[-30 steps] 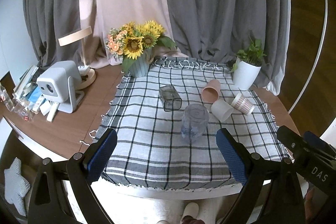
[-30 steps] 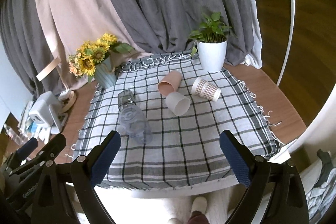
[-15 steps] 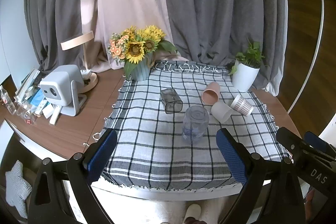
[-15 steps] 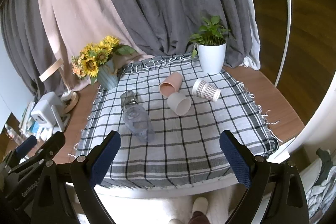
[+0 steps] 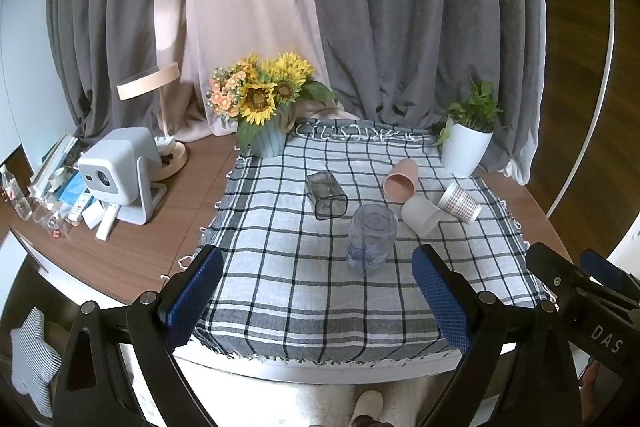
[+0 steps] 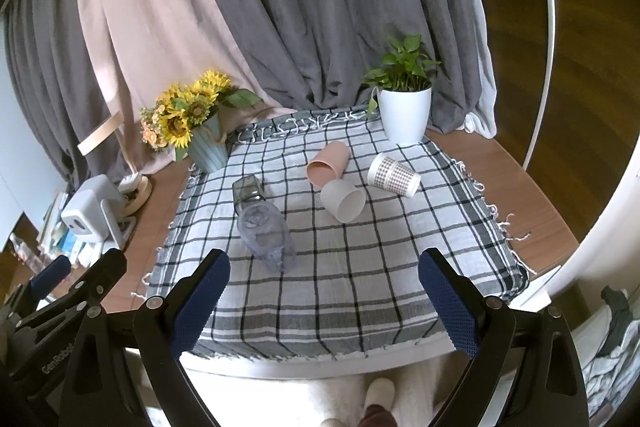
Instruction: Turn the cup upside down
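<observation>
Several cups are on a checked cloth [image 5: 280, 279] [image 6: 360, 287]. A clear bluish cup [image 5: 372, 237] [image 6: 266, 231] stands upside down near the middle. A dark square glass [image 5: 326, 195] [image 6: 248, 189], a pink cup [image 5: 401, 180] [image 6: 328, 163], a white cup [image 5: 421, 215] [image 6: 343, 201] and a patterned paper cup [image 5: 459, 202] [image 6: 394, 174] lie on their sides. My left gripper [image 5: 318, 301] and right gripper [image 6: 324, 305] are both open and empty, held back over the table's front edge, apart from every cup.
A sunflower vase [image 5: 266, 137] [image 6: 208, 147] stands at the back left of the cloth, a white plant pot [image 5: 466, 149] [image 6: 404, 119] at the back right. A white projector [image 5: 120, 175], a lamp [image 5: 160, 115] and small clutter sit on the wooden table at left.
Both grippers have pulled back and risen a little from the table, so the cups look smaller and farther. No cup has moved.
</observation>
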The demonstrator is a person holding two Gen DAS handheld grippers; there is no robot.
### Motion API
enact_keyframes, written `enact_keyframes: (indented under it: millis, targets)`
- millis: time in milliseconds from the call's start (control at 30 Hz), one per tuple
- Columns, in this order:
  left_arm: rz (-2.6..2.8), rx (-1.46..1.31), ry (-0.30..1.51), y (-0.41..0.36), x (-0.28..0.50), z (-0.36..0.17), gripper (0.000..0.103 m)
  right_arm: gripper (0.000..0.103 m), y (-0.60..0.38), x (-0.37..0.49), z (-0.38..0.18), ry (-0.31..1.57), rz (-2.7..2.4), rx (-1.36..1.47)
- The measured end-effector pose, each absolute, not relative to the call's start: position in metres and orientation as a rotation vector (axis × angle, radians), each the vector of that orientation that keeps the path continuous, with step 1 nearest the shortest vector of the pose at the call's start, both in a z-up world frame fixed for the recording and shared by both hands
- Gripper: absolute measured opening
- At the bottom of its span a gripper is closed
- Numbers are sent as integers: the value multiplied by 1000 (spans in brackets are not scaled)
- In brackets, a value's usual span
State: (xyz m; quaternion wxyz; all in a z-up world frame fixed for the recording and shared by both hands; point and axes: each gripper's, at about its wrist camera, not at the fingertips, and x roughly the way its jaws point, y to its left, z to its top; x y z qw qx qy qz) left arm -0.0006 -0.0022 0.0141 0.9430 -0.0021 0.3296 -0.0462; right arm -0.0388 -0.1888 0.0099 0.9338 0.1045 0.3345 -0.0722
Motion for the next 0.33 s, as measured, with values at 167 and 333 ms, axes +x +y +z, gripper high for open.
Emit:
enact_keyframes:
  millis: [167, 333]
  targets:
    - [-94, -4, 673, -2, -1, 14, 97, 95, -189, -38, 10, 684, -146, 212]
    - [-97, -5, 672, -1, -2, 15, 97, 95, -189, -38, 10, 687, -147, 213]
